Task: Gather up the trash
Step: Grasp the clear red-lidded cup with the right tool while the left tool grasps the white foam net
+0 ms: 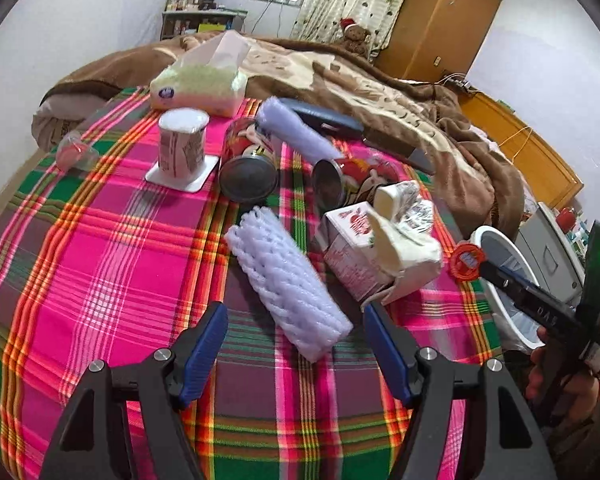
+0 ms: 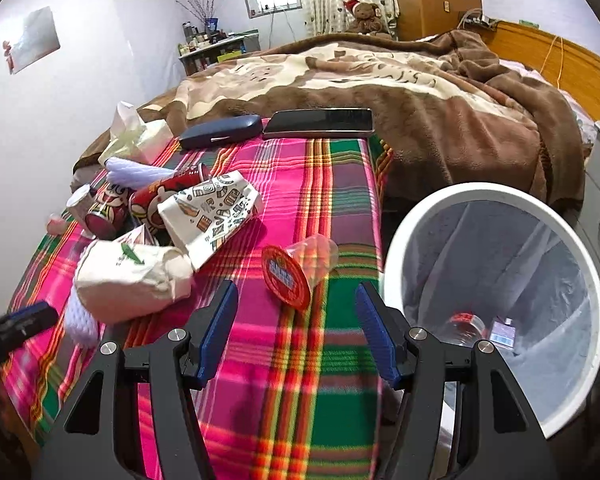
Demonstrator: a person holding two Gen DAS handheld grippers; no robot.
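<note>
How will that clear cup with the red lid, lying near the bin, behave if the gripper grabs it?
The clear cup with the red lid lies on its side, so a nudge would probably roll it, perhaps toward the bin. Its thin see-through wall looks light and likely to buckle under a firm squeeze. The smooth plastic may slip; gripping near the lid seems safer.

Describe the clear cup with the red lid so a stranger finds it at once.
Start at the white bin beside the plaid cloth. Just left of its rim lies a clear cup on its side, apart from the pile; only it shows a round red lid.
</note>
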